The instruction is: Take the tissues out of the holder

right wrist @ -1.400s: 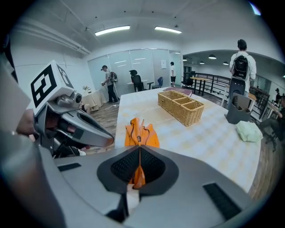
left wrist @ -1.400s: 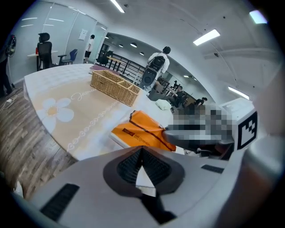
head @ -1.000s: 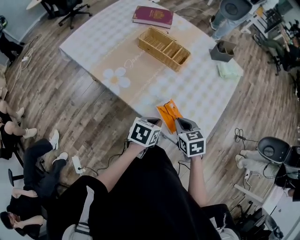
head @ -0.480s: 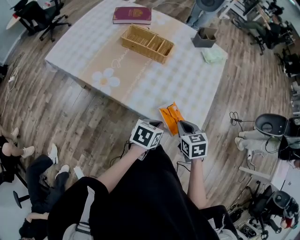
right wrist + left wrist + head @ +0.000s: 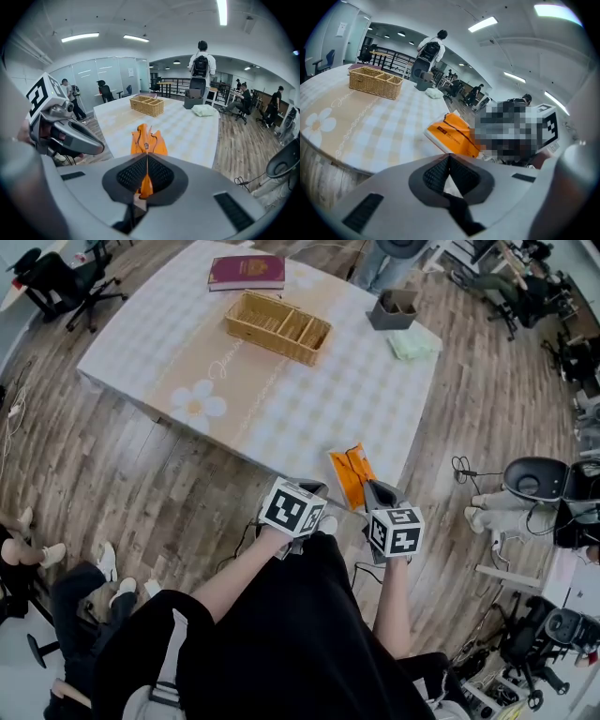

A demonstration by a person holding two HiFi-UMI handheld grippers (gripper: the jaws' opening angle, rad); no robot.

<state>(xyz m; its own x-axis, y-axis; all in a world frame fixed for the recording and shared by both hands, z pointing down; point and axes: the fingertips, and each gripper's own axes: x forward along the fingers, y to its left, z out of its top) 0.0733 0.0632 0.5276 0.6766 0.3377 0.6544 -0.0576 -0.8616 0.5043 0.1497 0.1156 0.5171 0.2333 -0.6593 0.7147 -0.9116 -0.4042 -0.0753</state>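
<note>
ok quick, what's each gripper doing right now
left gripper: closed; a white sliver shows in the jaws, can't tell what it is.
right gripper: closed on the orange pack.

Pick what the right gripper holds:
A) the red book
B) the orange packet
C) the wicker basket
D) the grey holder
B: the right gripper view shows the right gripper with its jaws shut on the orange packet, which sticks up from between them.
</note>
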